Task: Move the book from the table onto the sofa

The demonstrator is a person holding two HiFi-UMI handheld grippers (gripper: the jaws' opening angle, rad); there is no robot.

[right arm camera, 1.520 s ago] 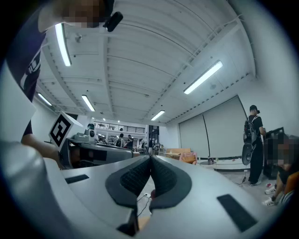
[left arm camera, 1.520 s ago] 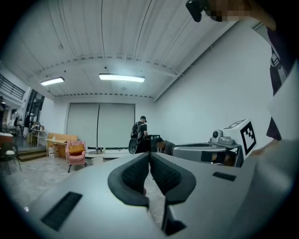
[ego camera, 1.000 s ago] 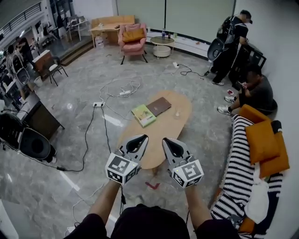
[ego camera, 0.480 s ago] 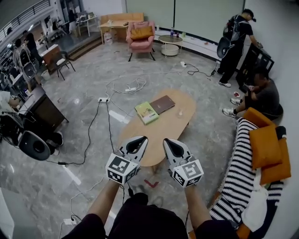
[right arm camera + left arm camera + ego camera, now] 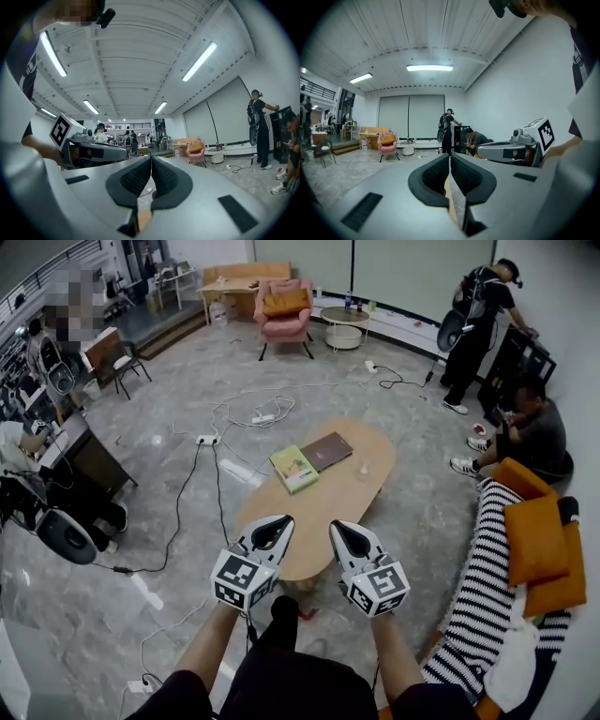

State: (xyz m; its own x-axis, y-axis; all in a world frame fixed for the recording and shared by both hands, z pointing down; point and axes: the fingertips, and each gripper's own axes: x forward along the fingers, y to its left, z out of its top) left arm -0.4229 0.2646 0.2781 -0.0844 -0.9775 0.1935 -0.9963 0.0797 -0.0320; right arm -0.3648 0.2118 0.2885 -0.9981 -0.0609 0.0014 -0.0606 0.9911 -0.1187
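Lying on the far half of the table, the green book is well ahead of the left gripper and the right gripper, both closed and empty.

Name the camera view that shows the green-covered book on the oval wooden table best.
The head view: the green-covered book lies whole on the oval wooden table, beside a flat brown rectangular item. The left and right gripper views look level across the room and show none of it.
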